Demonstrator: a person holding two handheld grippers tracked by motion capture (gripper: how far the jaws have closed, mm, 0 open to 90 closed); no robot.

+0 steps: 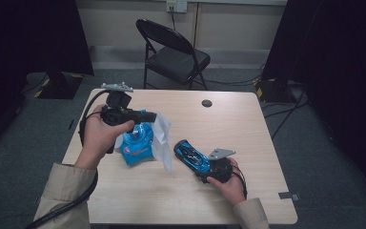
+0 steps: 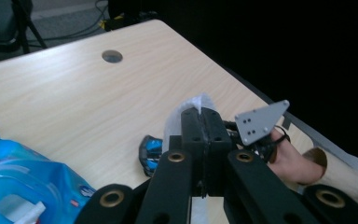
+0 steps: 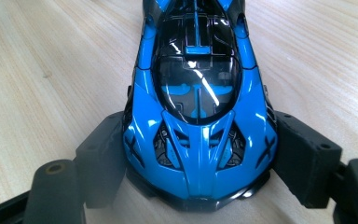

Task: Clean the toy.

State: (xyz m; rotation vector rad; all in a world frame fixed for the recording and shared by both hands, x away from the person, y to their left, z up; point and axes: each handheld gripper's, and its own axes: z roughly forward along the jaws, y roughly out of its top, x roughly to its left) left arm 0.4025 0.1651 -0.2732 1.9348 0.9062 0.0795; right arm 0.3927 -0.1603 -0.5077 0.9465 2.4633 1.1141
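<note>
Dark curtains hang on both sides of the room, and a black folding chair (image 1: 171,50) stands past the far edge of my wooden desk (image 1: 238,119).

My left claw (image 1: 148,116) is up in the air at about 10 o'clock on the desk. It is closed tight on a white wipe (image 1: 162,138). The wipe hangs down from it, and its lower part is beside the blue wipe pack (image 1: 137,145). My right claw (image 1: 201,168) is low at about 5 o'clock. It holds the blue toy car (image 1: 192,156) by its sides, near one end, with the car sitting on the desk.

I think a few things could go wrong. I cannot tell if the wipe is free of the pack. If it is stuck and I lift more, the light pack may come up with it or slide. The wipe is thin, so a hard pull could tear it. The car is smooth and shiny, and the claw grips only one end. If I push on the car with the wipe, it could turn or pop out.

The high view shows me both hands and the whole hanging wipe. The left claw view shows the wipe (image 2: 192,103) pinched between the closed tips, and the open top of the pack (image 2: 23,186). The right claw view shows both pads pressed on the car (image 3: 198,116).
</note>
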